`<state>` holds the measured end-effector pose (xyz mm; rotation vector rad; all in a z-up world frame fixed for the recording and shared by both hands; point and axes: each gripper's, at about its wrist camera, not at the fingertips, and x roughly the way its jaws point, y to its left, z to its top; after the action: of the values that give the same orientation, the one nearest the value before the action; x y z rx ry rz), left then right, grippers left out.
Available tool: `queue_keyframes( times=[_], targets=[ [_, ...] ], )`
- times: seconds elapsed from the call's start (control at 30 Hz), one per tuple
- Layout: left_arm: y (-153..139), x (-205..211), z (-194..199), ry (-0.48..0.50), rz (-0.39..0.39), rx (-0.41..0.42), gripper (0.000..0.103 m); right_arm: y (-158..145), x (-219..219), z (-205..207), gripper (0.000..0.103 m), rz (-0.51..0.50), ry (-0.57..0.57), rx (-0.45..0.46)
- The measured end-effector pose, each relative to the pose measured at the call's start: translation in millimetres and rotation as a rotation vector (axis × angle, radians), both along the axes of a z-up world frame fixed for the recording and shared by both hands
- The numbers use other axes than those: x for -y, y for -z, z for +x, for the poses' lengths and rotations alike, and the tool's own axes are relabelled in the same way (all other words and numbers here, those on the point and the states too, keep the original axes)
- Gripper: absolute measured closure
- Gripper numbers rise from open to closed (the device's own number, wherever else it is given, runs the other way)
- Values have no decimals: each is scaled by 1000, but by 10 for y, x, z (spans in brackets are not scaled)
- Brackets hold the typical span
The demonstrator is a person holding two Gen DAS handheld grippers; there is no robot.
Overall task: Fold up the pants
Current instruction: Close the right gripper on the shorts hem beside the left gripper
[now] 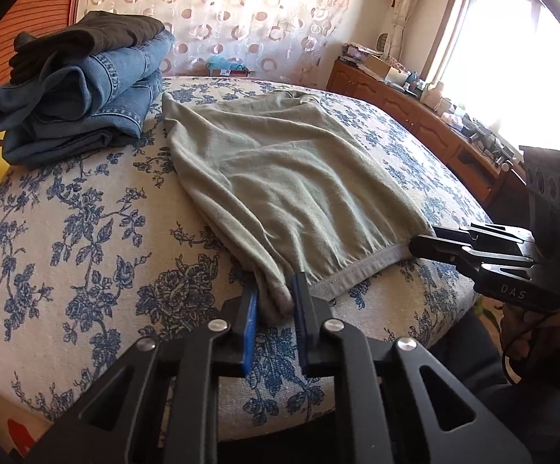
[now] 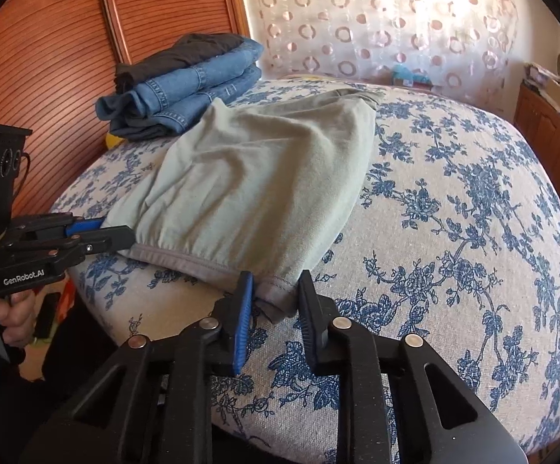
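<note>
Pale green pants [image 1: 280,178] lie flat on the blue-flowered bed [image 1: 86,232], waistband edge toward me; they also show in the right wrist view [image 2: 249,178]. My left gripper [image 1: 276,301] is open, its fingers astride the near left corner of the waistband. My right gripper [image 2: 276,290] is open, its fingers astride the near right corner. Each gripper shows in the other's view: the right one [image 1: 419,241] at the waistband's right end, the left one [image 2: 125,232] at its left end.
A stack of folded jeans and dark pants [image 1: 82,89] sits at the bed's far left, next to a wooden slatted panel [image 2: 48,58]. A wooden cabinet with clutter [image 1: 434,116] runs along the right below a bright window. A patterned curtain hangs behind the bed.
</note>
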<state>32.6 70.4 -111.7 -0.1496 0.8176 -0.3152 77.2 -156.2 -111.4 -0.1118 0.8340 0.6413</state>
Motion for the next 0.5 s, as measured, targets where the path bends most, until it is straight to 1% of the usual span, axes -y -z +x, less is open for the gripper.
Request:
queue_keyframes(
  times=[0.2,0.4,0.5],
  targets=[
    [-65,-39,-176,0,-18,7,94,-28,26,-92,91,11,-27,-8],
    [-96,-56,-311,9,-8,0,94,-77,60,-242,92,37,-59,-35],
    [-139,-28,-322,3,0,6,94,-130,62,-299,92,35,-63,-16]
  ],
)
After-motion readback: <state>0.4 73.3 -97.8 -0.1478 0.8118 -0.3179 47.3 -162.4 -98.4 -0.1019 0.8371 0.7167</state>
